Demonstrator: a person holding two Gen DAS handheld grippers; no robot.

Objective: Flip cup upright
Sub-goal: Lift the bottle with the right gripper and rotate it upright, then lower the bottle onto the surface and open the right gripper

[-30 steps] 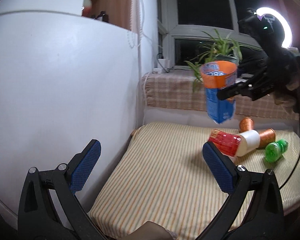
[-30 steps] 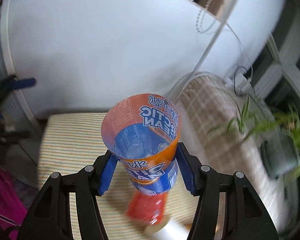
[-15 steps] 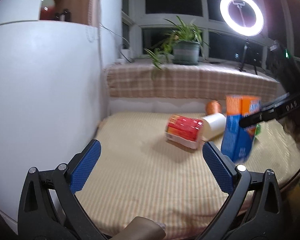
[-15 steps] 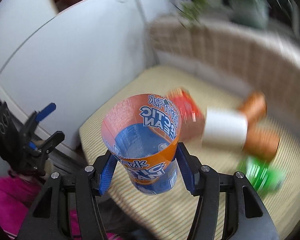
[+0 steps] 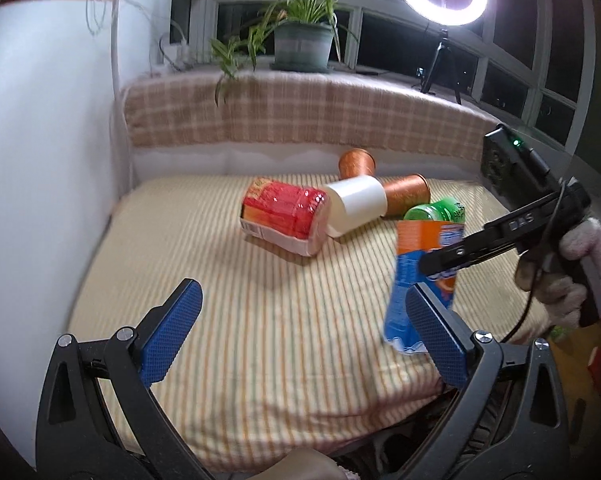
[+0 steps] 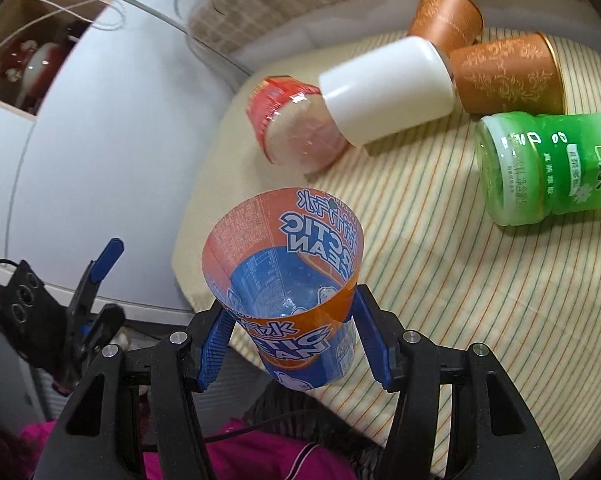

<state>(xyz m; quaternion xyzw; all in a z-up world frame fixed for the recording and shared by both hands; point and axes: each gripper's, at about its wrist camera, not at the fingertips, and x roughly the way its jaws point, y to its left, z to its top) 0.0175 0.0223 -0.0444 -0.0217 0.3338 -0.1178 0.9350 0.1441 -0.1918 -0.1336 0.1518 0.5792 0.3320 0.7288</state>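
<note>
The cup (image 6: 288,300), orange and blue with its open mouth up, sits between the blue pads of the right gripper (image 6: 294,350), which are clamped on its sides below the rim. Its base is hidden in the right wrist view behind its own body. In the left wrist view the cup (image 5: 418,280) is blurred; its lower right edge is covered by the left gripper's near pad, and whether its base touches the striped cushion (image 5: 228,280) cannot be told. There it stands upright near the cushion's front right corner, with the right gripper (image 5: 452,258) reaching in from the right, held by a gloved hand (image 5: 564,264).

The left gripper (image 5: 300,332) has its fingers wide apart and holds nothing.

Farther back lie a red cup (image 5: 284,216), a white cup (image 5: 358,204), two copper cups (image 5: 404,198) and a green bottle (image 5: 440,212), all on their sides, the bottle partly hidden behind the held cup.
</note>
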